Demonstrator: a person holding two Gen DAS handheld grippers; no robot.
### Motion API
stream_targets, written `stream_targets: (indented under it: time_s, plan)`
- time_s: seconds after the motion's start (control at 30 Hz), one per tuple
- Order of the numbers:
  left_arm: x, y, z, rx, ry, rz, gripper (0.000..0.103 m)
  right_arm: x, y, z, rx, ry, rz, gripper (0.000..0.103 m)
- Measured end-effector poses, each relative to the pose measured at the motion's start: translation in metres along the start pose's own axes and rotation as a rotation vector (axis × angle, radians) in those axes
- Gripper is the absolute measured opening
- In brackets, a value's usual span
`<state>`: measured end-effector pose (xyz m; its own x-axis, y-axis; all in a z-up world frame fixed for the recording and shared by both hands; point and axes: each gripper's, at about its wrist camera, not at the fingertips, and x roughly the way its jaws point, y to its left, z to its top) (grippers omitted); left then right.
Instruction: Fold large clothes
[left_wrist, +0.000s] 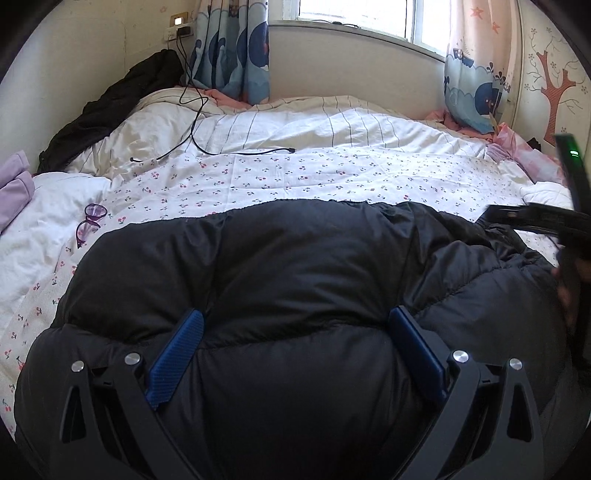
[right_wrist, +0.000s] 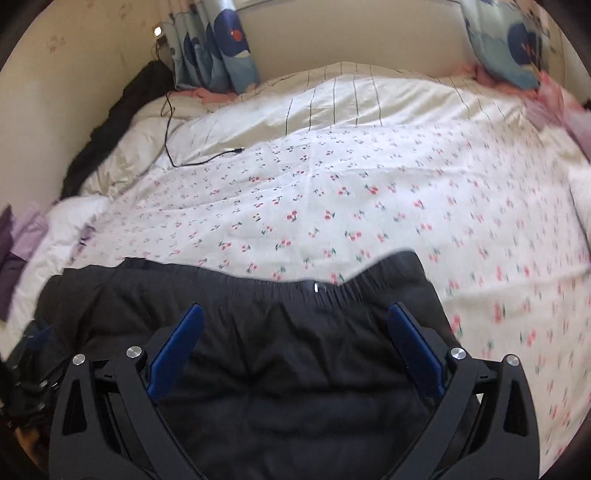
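The black puffer jacket (left_wrist: 295, 280) lay on the bed (left_wrist: 295, 173), at the near edge of the cherry-print sheet. It looked light and springy, its quilted panels puffed with air, and the smooth shell probably slippery. A fold would likely bounce back unless pressed flat. The gathered hem (right_wrist: 295, 291) or a stitched seam seemed the safest places to pinch, since a bite into the padding would give and slip.

The left gripper (left_wrist: 295, 325) stood wide, its blue pads apart over a bulging panel, clamping nothing. The right gripper (right_wrist: 295, 321) was likewise spread wide, just short of the hem.

The sleeves, collar and zip could not be found; the jacket's near part was cut off by the frame. The right view was blurred by motion. Whether either gripper pressed on the cloth could not be told.
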<state>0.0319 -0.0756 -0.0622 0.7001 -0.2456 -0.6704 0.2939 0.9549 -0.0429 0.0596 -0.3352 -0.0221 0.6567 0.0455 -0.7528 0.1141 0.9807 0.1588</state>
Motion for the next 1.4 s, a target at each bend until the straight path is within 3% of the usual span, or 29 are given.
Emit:
stream_targets:
  time_s: [0.07, 0.13, 0.33, 0.37, 0.5, 0.63, 0.73, 0.8, 0.9, 1.0, 1.03, 1.1, 1.2, 1.33, 1.4]
  plan:
    - [-0.001, 0.002, 0.0, -0.007, -0.005, -0.011, 0.096, 0.028, -0.001, -0.004, -0.013, 0.055, -0.034, 0.096]
    - [-0.003, 0.005, 0.001, -0.018, -0.011, -0.033, 0.096, 0.054, -0.013, -0.015, 0.058, 0.126, 0.021, 0.096]
    - [-0.001, 0.003, -0.001, -0.004, -0.011, -0.038, 0.096, 0.049, -0.022, -0.016, 0.07, 0.149, 0.055, 0.096]
    - [0.0, 0.003, -0.001, -0.003, -0.01, -0.038, 0.096, 0.043, -0.022, -0.017, 0.062, 0.143, 0.04, 0.096]
    - [0.0, 0.003, -0.001, -0.007, -0.008, -0.045, 0.096, 0.0, -0.036, -0.029, 0.067, -0.028, -0.046, 0.096]
    - [0.001, -0.002, -0.002, 0.008, -0.004, -0.042, 0.096, 0.019, -0.077, -0.049, 0.235, 0.043, 0.036, 0.096]
    - [-0.004, -0.004, -0.003, 0.008, -0.005, -0.011, 0.096, 0.0, -0.07, -0.044, 0.198, 0.045, -0.019, 0.096]
    - [-0.022, 0.001, -0.004, -0.034, -0.042, -0.028, 0.096, -0.034, -0.06, -0.049, 0.173, -0.04, -0.015, 0.096]
    - [-0.05, 0.01, -0.005, -0.096, -0.108, -0.054, 0.096, -0.088, -0.041, -0.075, 0.092, -0.177, -0.091, 0.096]
    - [-0.058, 0.02, -0.013, -0.14, -0.105, -0.071, 0.096, -0.08, -0.039, -0.105, 0.075, -0.14, -0.14, 0.096]
    - [-0.053, 0.026, -0.018, -0.159, -0.077, -0.085, 0.096, -0.067, -0.044, -0.115, 0.091, -0.101, -0.131, 0.096]
    - [-0.045, 0.034, -0.025, -0.178, -0.053, -0.113, 0.096, -0.06, -0.058, -0.126, 0.159, -0.126, -0.063, 0.097]
    - [-0.039, 0.033, -0.031, -0.151, -0.042, -0.105, 0.096, -0.056, -0.063, -0.124, 0.204, -0.109, -0.055, 0.097]
    - [-0.051, 0.028, -0.027, -0.145, -0.049, -0.053, 0.096, -0.064, -0.047, -0.115, 0.144, -0.051, -0.136, 0.096]
    - [-0.067, 0.026, -0.019, -0.171, -0.105, -0.082, 0.096, -0.083, -0.035, -0.103, 0.112, -0.128, -0.121, 0.096]
